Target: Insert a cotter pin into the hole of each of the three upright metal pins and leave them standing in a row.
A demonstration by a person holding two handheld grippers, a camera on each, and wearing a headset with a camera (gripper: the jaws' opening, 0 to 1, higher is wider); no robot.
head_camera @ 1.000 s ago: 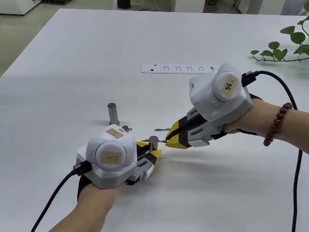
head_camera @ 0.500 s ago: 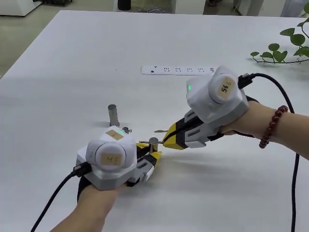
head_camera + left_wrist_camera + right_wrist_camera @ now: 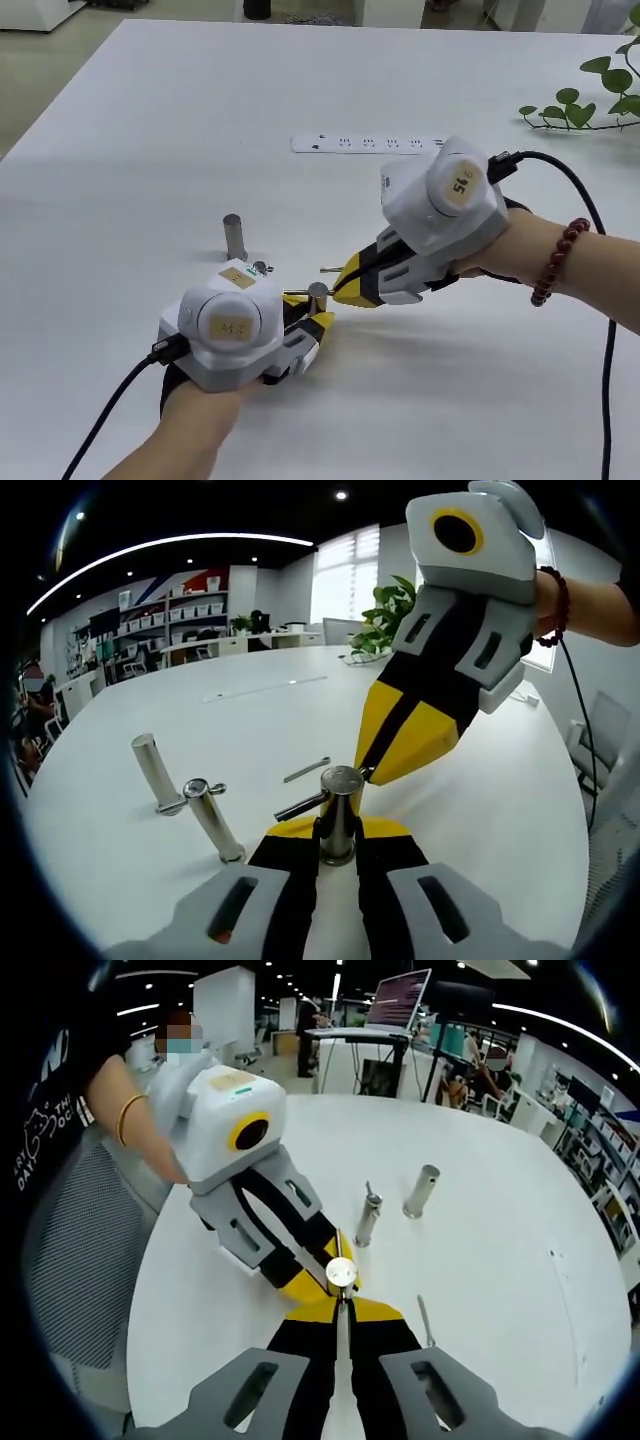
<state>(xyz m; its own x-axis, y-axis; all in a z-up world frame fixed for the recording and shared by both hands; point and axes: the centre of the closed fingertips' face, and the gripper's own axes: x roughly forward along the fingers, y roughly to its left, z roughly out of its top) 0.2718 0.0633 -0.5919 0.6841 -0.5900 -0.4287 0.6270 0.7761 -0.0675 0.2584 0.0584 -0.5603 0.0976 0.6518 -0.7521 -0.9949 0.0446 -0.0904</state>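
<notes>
White table (image 3: 150, 120), broad, matte. White power strip (image 3: 367, 143) lies flat toward far side. Nearer than strip, off its left end: bare metal pin (image 3: 234, 237), upright. Nearer still: second pin (image 3: 213, 818), fitted cotter pin (image 3: 203, 787) through its top (ring end showing). Third pin (image 3: 318, 293) upright, base hidden. Loose cotter pin (image 3: 330, 270) flat, nearer than strip's middle. Leafy vine (image 3: 590, 100) trails onto table right of strip.

- A metal pin (image 3: 340, 810) is standing upright on the tabletop (image 3: 150, 150), between the jaws of the left tongs (image 3: 338, 832).
- A cotter pin (image 3: 300, 805) is running from the right tongs (image 3: 342, 1310), opposite, crosswise through it.
- A loose cotter pin (image 3: 306, 770) is lying just beyond both tips.
- A second metal pin (image 3: 213, 818) and a third metal pin (image 3: 155, 772) are standing left of the left tongs, the third farther off.
- A power strip (image 3: 370, 143) is lying well beyond both tongs.
</notes>
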